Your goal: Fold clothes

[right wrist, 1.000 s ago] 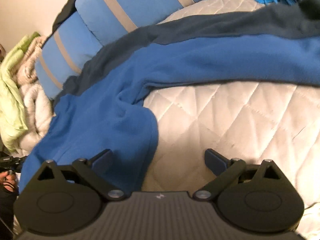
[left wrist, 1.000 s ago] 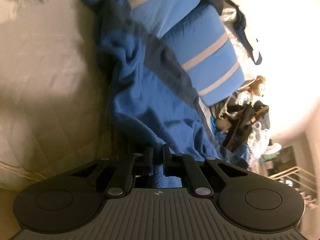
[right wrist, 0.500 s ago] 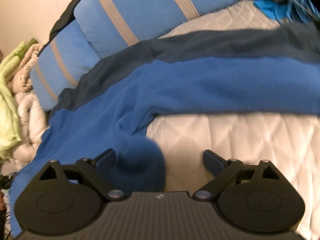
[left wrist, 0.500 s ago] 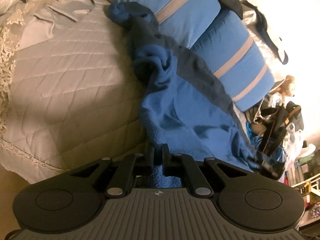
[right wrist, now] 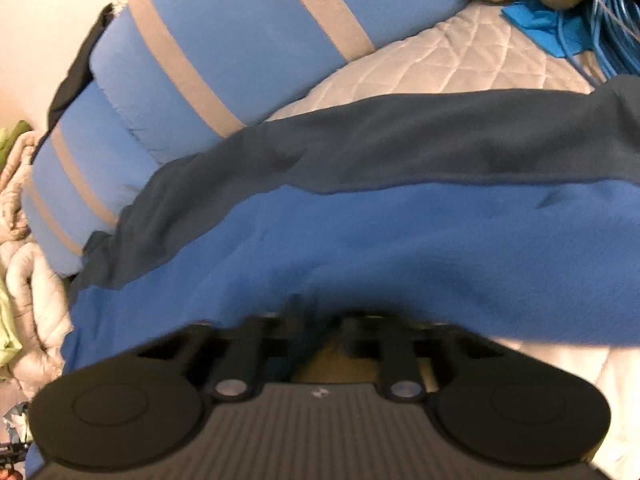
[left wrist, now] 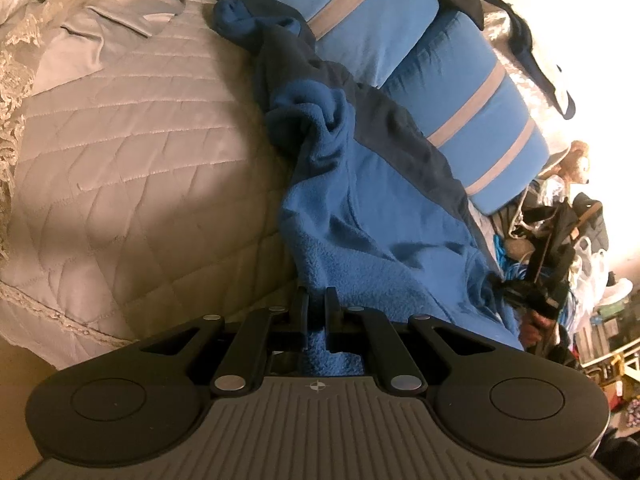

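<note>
1. Two grips on one garment: the blue fleece (left wrist: 360, 216) with a navy band lies across the quilted bedspread (left wrist: 120, 152), running up against the blue striped pillows (left wrist: 372, 20).
2. My left gripper (left wrist: 318, 312) is pinched tight on a fleece edge; blue fabric shows between the fingers and bunches behind them. I'd say I hold it there to anchor one corner for the fold.
3. My right gripper (right wrist: 320, 320) is closing, with fleece between the jaws. The view is motion-blurred, so I can't confirm the pads actually bite yet.
4. My read: both tongs sit on the near hem so I can lift it flat and carry it over. Fold not started.
5. Hard to make out: right fingertips are smeared and half buried under fabric. The far end of the fleece is crumpled at the pillows, and whether that is a sleeve or a collar I can't tell.
6. Clutter past the bed's end (left wrist: 560, 240) is too small and overexposed to identify. A beige and green pile (right wrist: 16, 220) is cut off at the right view's edge.
</note>
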Demonstrator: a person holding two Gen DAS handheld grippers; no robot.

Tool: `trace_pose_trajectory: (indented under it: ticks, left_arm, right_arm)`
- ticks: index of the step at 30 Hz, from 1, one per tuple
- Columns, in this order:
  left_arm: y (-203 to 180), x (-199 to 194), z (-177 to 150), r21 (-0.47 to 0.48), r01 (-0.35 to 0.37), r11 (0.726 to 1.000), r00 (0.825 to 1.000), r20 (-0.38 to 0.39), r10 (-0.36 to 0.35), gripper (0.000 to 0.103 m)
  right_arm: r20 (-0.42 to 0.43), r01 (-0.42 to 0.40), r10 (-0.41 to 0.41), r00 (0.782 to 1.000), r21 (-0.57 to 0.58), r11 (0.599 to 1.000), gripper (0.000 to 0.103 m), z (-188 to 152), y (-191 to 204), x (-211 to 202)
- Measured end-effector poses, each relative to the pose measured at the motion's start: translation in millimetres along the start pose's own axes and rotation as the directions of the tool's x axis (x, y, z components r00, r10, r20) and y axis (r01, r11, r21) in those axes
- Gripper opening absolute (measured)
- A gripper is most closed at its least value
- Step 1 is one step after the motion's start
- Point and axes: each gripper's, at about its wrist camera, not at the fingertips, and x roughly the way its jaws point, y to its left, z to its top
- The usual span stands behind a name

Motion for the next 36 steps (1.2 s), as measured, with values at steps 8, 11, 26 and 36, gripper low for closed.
trace_pose_trajectory:
  ticks: [8, 11, 26, 36]
  left_arm:
    - [-1, 1, 0, 0.006, -0.006, 1.0, 1.0, 0.003, 0.006, 0.008]
    - [-3, 0, -1, 0.019, -0.015, 1.0, 1.0, 0.012, 0.014, 0.009]
    - [-12, -44, 8, 0.067, -0.073, 0.995, 0.99, 0.126, 0.064, 0.059]
    - [-80, -142, 53, 0.205, -0.209, 0.956, 0.952, 0.266, 0.151, 0.074]
  right_arm:
    - [0.128, 0.091, -0.076, 0.989, -0.118, 0.989, 0.01, 29, 14, -7]
    - [0.149, 0.119, -0.095, 0.984, -0.167, 0.979, 0.011, 31, 22, -2]
    - [0.068, 0.153, -0.14, 0.988, -0.263, 0.953, 0.088, -8, 24, -35]
    - [0.13, 0.159, -0.119, 0.984, -0.354, 0.922, 0.103, 23, 67, -111]
